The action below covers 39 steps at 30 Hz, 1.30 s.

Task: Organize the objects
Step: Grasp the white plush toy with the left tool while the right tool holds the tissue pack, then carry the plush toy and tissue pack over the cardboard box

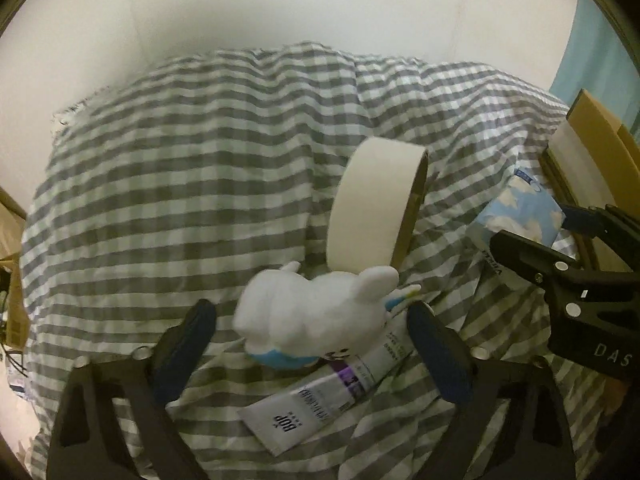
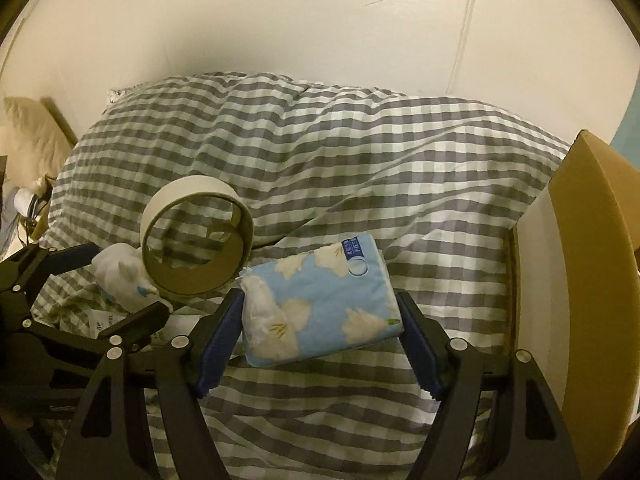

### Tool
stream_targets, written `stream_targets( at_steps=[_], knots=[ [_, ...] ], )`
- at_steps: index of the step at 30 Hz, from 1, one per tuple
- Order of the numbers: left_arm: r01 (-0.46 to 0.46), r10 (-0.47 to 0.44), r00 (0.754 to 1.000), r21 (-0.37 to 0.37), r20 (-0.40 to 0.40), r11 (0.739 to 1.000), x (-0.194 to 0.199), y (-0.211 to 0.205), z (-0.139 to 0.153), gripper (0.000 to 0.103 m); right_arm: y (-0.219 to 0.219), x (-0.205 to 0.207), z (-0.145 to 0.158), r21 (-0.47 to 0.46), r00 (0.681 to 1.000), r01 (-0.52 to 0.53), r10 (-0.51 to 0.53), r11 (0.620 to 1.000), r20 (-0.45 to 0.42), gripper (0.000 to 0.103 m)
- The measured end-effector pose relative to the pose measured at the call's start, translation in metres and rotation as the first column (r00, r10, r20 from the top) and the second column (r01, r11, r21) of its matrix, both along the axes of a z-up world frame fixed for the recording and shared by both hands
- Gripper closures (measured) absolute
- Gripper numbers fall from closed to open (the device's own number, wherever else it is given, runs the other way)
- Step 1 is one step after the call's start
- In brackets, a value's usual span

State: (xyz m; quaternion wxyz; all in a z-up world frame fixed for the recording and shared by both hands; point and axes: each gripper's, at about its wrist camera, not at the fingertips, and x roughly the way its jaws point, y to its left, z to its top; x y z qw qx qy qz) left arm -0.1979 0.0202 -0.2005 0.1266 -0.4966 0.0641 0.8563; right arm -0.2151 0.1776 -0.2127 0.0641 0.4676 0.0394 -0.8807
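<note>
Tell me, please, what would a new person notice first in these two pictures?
Most striking is the big roll of tape, standing on edge on the grey checked quilt. In front of it, a white plush toy lies between the open left tongs. To its right, a blue tissue pack sits between the open right tongs.

plush toy hides the tube's cap end (blurred too).

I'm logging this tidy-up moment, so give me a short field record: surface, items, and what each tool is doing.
surface: checked bedcover
items: tape roll, plush toy, tube, tissue pack
box: cardboard box, right edge
left tool: open, around the plush toy
right tool: open, around the tissue pack
</note>
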Motion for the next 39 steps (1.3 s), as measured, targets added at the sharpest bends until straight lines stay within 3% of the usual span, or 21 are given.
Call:
stream_targets(
  at_steps=[2, 6, 8, 11, 17, 22, 27, 34, 39],
  knots=[
    [0.003, -0.004, 1.000, 0.026, 0.016, 1.000, -0.001, -0.001, -0.002, 0.029, -0.002, 0.000, -0.002, 0.010, 1.000, -0.003, 0.003, 1.000, 0.000, 0.029],
    [-0.005, 0.004, 1.000, 0.041, 0.024, 0.999, 0.002, -0.003, 0.000, 0.031, -0.002, 0.001, -0.002, 0.016, 1.000, -0.008, 0.008, 1.000, -0.007, 0.029],
    [-0.014, 0.012, 1.000, 0.051, 0.028, 0.999, 0.007, -0.005, 0.005, 0.041, 0.000, 0.005, -0.001, 0.013, 1.000, -0.003, 0.003, 1.000, -0.009, 0.029],
    [-0.036, 0.033, 0.998, 0.069, 0.045, 0.997, 0.016, -0.011, 0.014, 0.041, 0.001, 0.011, 0.004, 0.012, 1.000, -0.009, 0.009, 1.000, -0.005, 0.030],
    [-0.056, 0.056, 0.998, 0.093, 0.004, 0.994, 0.046, -0.017, 0.054, 0.041, -0.011, 0.041, 0.036, 0.056, 0.998, -0.046, 0.049, 0.997, -0.048, 0.030],
    [-0.046, 0.052, 0.997, 0.093, -0.061, 0.995, 0.075, -0.012, 0.098, 0.041, -0.016, 0.073, 0.073, 0.068, 0.993, -0.069, 0.075, 0.995, -0.089, 0.030],
    [-0.041, 0.055, 0.988, 0.098, -0.142, 0.994, 0.105, -0.012, 0.151, 0.041, -0.007, 0.109, 0.131, 0.053, 0.982, -0.065, 0.073, 0.997, -0.172, 0.030],
    [0.003, 0.027, 0.964, 0.113, -0.266, 0.994, 0.144, 0.012, 0.223, 0.041, 0.023, 0.162, 0.213, 0.074, 0.953, -0.013, 0.035, 0.997, -0.301, 0.030],
    [0.057, -0.006, 0.938, 0.138, -0.347, 0.989, 0.168, 0.038, 0.263, 0.041, 0.049, 0.194, 0.256, 0.069, 0.929, 0.035, -0.007, 0.997, -0.371, 0.030]
  ],
)
